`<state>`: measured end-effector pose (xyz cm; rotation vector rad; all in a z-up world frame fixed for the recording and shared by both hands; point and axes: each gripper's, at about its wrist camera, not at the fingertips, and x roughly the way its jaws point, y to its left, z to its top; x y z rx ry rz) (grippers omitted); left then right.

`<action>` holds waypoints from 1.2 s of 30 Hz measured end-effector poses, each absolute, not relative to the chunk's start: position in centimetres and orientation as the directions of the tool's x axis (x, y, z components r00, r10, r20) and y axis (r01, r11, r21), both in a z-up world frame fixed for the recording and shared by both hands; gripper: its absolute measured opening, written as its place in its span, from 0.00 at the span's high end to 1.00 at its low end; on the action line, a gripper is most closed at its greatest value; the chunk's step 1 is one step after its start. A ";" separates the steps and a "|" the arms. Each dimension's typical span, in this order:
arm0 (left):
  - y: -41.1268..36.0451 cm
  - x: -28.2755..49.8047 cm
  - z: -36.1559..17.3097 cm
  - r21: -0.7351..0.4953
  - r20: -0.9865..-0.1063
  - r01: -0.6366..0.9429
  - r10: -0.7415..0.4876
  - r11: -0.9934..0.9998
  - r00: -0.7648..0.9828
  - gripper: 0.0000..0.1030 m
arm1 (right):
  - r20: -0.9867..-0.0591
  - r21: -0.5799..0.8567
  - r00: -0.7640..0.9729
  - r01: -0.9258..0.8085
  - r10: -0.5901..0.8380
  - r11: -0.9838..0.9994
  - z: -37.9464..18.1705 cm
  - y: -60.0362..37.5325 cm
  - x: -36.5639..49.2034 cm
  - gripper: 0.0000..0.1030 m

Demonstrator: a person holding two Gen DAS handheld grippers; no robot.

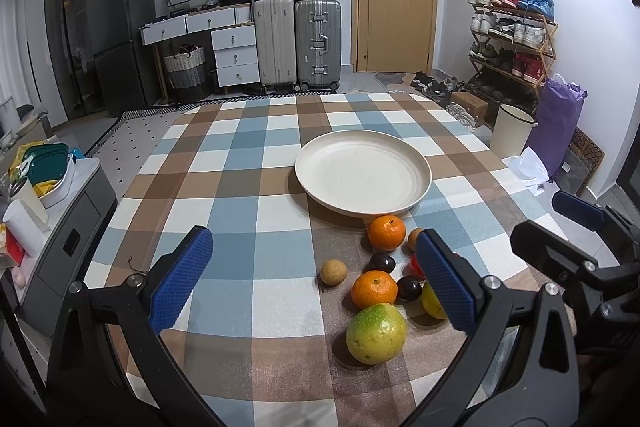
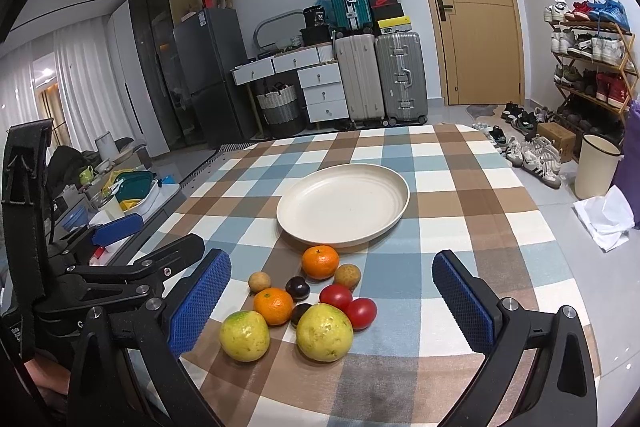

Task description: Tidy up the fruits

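Fruit heaped on a checked table, plate bare, both grippers empty above it.

The checked tablecloth (image 2: 460, 187) carries a cream plate (image 2: 384, 183) in the middle. Just in front of it sits the cluster: two yellow-green guavas (image 2: 324, 332), two oranges (image 2: 320, 261), two red tomatoes (image 2: 361, 312), two dark plums (image 2: 298, 287) and two small brown fruits (image 2: 347, 275) (none on the plate). The left gripper (image 1: 316, 279) and right gripper (image 2: 332, 303) both hang wide open, holding nothing.

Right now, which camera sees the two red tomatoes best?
The right wrist view: both round red tomatoes lie unobstructed beside the bigger yellow-green fruit. In the left wrist view only a red sliver peeks from behind the left gripper's blue finger pad.
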<state>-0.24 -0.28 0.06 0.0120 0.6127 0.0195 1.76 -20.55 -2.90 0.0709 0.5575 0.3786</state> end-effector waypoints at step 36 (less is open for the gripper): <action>-0.3 -0.1 -1.7 0.000 -0.601 -0.014 0.011 1.000 0.799 0.02 | -0.502 0.181 0.781 -0.326 0.372 0.928 -2.8 -20.9 1.6 0.00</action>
